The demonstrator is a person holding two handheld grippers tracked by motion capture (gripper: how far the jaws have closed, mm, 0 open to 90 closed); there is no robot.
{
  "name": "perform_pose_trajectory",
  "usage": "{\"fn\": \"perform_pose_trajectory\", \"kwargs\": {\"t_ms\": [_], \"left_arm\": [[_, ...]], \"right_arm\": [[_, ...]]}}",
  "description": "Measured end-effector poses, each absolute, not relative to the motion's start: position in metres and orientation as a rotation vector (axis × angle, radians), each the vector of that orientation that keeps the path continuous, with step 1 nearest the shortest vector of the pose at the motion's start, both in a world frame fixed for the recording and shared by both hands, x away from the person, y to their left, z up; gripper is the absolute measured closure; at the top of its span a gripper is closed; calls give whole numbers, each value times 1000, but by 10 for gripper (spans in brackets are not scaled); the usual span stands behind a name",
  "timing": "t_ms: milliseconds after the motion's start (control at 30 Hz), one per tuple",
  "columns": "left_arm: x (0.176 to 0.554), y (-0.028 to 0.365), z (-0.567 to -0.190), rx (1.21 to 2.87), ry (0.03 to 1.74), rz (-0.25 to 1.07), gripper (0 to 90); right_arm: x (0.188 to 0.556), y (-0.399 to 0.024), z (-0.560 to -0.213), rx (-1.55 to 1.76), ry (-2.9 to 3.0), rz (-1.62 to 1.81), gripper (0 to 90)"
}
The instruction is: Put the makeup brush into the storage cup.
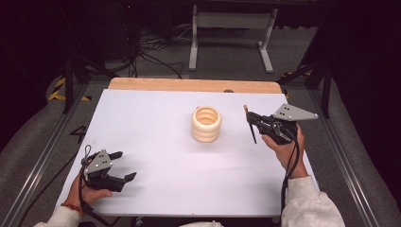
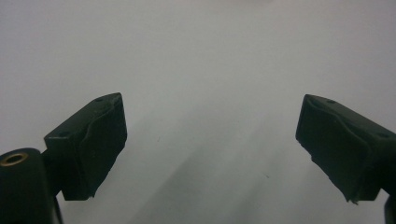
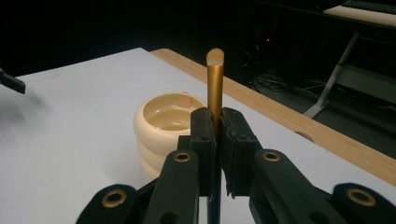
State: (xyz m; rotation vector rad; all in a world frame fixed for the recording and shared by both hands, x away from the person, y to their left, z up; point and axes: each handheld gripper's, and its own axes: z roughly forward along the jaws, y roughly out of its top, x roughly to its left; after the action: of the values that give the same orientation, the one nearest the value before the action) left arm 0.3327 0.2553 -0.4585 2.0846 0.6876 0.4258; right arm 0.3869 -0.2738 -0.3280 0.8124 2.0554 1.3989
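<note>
Brush [image 3: 215, 88] clamped in right hand-held gripper [image 1: 252, 124] beside cup [image 1: 206, 124]; left hand-held gripper [image 1: 124, 166] open near table edge [image 1: 75, 165].

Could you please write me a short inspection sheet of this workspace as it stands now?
Surface: white board on a wooden table.
Job's things: cream ribbed cup upright mid-board; gold-ferruled brush, handle black.
Clutter: nothing seen.
Grippers: left claw open, low over the board's near left corner; right claw shut on the brush, right of the cup.
Cables: one trails from each claw; more on the floor behind.
Surroundings: dark room, grey table legs.
</note>
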Motion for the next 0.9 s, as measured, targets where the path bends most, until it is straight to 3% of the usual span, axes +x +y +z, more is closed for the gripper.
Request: {"fn": "perform_pose_trajectory", "kwargs": {"t_ms": [900], "left_arm": [[333,255,-458,2080,683,427,93]], "right_arm": [[396,-250,-329,766,1977,1468,845]]}}
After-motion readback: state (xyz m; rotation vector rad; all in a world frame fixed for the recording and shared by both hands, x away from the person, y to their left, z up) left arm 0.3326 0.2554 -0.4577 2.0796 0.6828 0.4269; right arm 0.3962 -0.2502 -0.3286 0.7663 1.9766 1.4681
